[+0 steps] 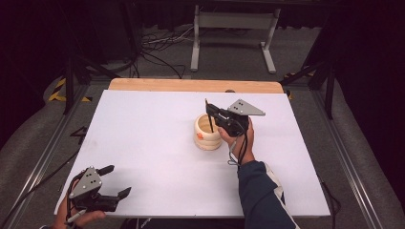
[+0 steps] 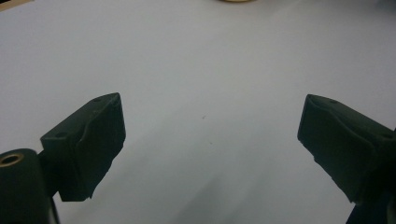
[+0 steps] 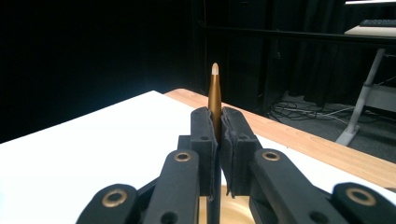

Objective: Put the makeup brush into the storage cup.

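Pen clamped above the wooden cup

Right gripper (image 1: 213, 116) shut tight on a slim gold pen (image 3: 215, 100) — held upright, pale tip up, lower end dipping into the ribbed wooden cup (image 1: 207, 133) near the middle of the white desk (image 1: 153, 143). Left gripper (image 1: 113, 182) resting at the near left corner — jaws wide apart, nothing between them, well apart from the cup.

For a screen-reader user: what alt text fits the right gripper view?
The right gripper is shut on a slim gold pen standing upright, pale tip up. Beyond lie the white table, its wooden edge and a dark room.
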A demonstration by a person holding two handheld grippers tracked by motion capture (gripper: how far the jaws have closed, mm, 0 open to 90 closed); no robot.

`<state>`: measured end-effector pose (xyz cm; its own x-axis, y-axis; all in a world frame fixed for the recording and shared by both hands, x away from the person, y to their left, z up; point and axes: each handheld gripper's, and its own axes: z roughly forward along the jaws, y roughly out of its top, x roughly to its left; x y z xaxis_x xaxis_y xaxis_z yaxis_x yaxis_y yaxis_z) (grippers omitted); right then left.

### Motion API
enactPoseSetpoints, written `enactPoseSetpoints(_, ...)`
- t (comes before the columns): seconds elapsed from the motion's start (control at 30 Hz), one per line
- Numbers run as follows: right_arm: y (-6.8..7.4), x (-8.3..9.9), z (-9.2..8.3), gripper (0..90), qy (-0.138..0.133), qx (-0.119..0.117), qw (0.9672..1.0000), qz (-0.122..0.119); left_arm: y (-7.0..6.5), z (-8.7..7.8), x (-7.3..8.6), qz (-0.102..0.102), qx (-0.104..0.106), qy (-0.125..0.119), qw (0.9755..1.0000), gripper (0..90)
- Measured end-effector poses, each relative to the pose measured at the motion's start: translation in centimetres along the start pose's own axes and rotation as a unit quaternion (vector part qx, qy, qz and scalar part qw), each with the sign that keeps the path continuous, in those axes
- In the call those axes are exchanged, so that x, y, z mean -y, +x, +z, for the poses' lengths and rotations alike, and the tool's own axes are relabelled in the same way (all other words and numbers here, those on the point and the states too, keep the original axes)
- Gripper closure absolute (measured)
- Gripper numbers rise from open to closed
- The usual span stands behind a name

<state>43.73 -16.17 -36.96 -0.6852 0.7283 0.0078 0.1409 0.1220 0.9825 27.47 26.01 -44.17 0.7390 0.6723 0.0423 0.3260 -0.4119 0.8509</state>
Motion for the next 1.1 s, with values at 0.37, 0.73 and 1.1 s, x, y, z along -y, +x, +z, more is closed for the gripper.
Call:
enactPoseSetpoints(0.37,-0.21,0.46,-0.31,84.6,0.004,0.0,1.0,0.002,0.01,0.08,-0.01,0.0,0.001,0.0,1.0,8.6)
enactPoseSetpoints(0.73,-0.42,0.45,-0.6,84.5,0.004,0.005,1.0,0.004,-0.01,0.02,-0.03,-0.002,0.0,0.0,1.0,8.6)
enactPoseSetpoints(1.1,-0.38,0.33,-0.84,78.3,0.002,0.0,1.0,0.004,-0.01,0.0,-0.04,-0.003,0.0,0.0,1.0,8.6)
